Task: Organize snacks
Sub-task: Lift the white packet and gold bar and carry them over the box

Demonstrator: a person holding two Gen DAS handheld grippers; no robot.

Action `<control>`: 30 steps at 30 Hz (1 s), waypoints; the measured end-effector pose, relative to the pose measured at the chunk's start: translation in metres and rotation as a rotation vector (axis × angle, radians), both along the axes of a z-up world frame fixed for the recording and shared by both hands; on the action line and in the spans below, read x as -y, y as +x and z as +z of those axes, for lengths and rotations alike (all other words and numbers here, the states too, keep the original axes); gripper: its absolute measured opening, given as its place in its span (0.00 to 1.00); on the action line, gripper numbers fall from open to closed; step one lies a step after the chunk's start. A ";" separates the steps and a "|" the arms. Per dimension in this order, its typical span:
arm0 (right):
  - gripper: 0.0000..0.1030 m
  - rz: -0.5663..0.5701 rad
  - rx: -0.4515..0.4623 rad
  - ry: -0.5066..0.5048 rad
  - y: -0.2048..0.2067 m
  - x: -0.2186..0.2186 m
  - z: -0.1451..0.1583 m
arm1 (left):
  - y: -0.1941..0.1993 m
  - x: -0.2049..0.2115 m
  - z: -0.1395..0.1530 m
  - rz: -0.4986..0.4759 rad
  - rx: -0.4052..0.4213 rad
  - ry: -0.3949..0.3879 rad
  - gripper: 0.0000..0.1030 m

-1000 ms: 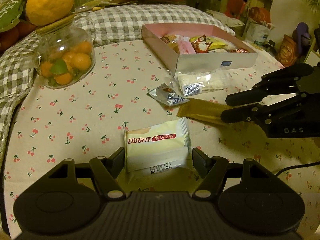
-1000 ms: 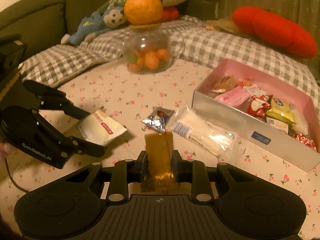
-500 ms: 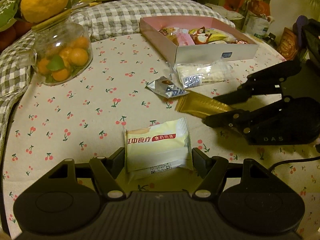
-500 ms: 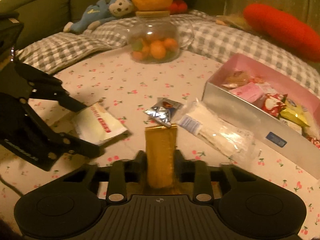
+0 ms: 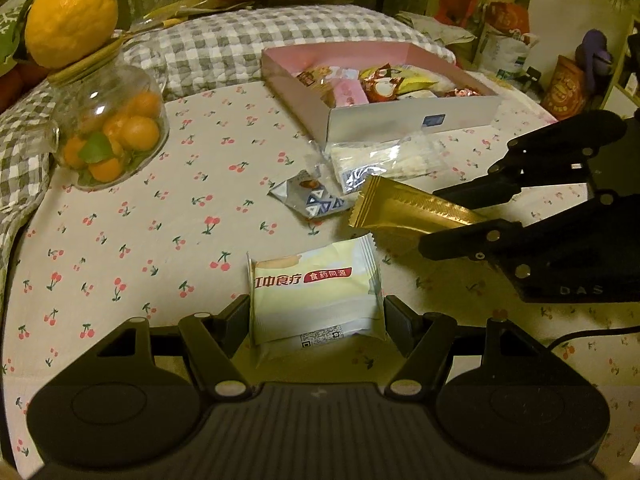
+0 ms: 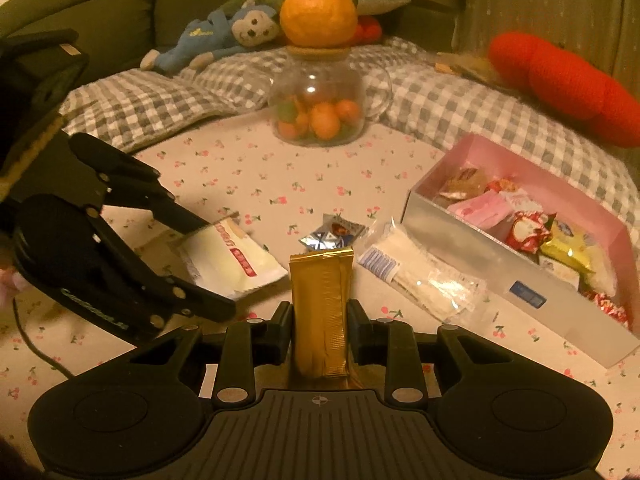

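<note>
My left gripper (image 5: 316,312) is shut on a pale yellow snack packet (image 5: 314,292) with red lettering, held just above the cherry-print tablecloth; the packet also shows in the right wrist view (image 6: 228,264). My right gripper (image 6: 320,320) is shut on a gold foil snack bar (image 6: 322,304), lifted off the cloth; the bar also shows in the left wrist view (image 5: 408,208). A pink box (image 5: 400,120) with several snacks stands further back. A clear wrapped packet (image 5: 384,160) and a small silver-blue sachet (image 5: 312,198) lie on the cloth in front of the box.
A glass jar (image 5: 106,136) of small oranges with a large citrus fruit on its lid stands at the far left. Grey checked cushions (image 5: 248,48) ring the table's far edge. A red cushion (image 6: 560,84) and a blue toy monkey (image 6: 216,40) lie behind.
My right gripper has lifted the gold bar off the cloth and moved it closer to the left gripper. The left gripper holds its packet as before.
</note>
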State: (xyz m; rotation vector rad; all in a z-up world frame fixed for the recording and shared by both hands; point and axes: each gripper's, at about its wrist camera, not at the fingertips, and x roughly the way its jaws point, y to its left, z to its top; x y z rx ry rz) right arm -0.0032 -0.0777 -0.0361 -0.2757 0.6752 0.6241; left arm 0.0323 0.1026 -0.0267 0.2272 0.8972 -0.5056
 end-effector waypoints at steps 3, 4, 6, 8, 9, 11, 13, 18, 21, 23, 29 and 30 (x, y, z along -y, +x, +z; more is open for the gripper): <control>0.27 -0.003 0.016 0.008 -0.003 0.003 0.008 | 0.000 0.007 0.005 -0.007 0.013 -0.005 0.65; 0.27 -0.007 0.019 0.014 -0.003 0.005 0.010 | 0.000 0.009 0.007 -0.008 0.018 -0.008 0.65; 0.27 -0.019 0.024 0.028 -0.001 0.009 0.015 | 0.001 0.013 0.011 -0.007 0.028 -0.015 0.65; 0.27 -0.039 0.030 0.039 0.002 0.015 0.019 | 0.002 0.017 0.014 -0.005 0.035 -0.020 0.65; 0.27 -0.048 0.032 0.047 0.004 0.019 0.021 | 0.003 0.018 0.015 -0.004 0.038 -0.020 0.65; 0.27 -0.069 0.037 0.063 0.008 0.027 0.025 | 0.005 0.023 0.017 -0.003 0.044 -0.018 0.65; 0.27 -0.090 0.041 0.078 0.013 0.036 0.029 | 0.007 0.027 0.019 -0.004 0.048 -0.016 0.65; 0.27 -0.148 0.051 0.109 0.024 0.059 0.037 | 0.012 0.044 0.025 -0.016 0.065 -0.019 0.65; 0.27 -0.179 0.055 0.123 0.031 0.072 0.040 | 0.016 0.054 0.026 -0.023 0.062 -0.036 0.65; 0.27 -0.202 0.057 0.131 0.036 0.082 0.042 | 0.021 0.060 0.025 -0.024 0.052 -0.052 0.65; 0.27 -0.279 0.048 0.166 0.051 0.112 0.046 | 0.033 0.077 0.026 -0.054 0.079 -0.037 0.65; 0.27 -0.292 0.046 0.175 0.054 0.117 0.047 | 0.035 0.080 0.028 -0.059 0.088 -0.036 0.65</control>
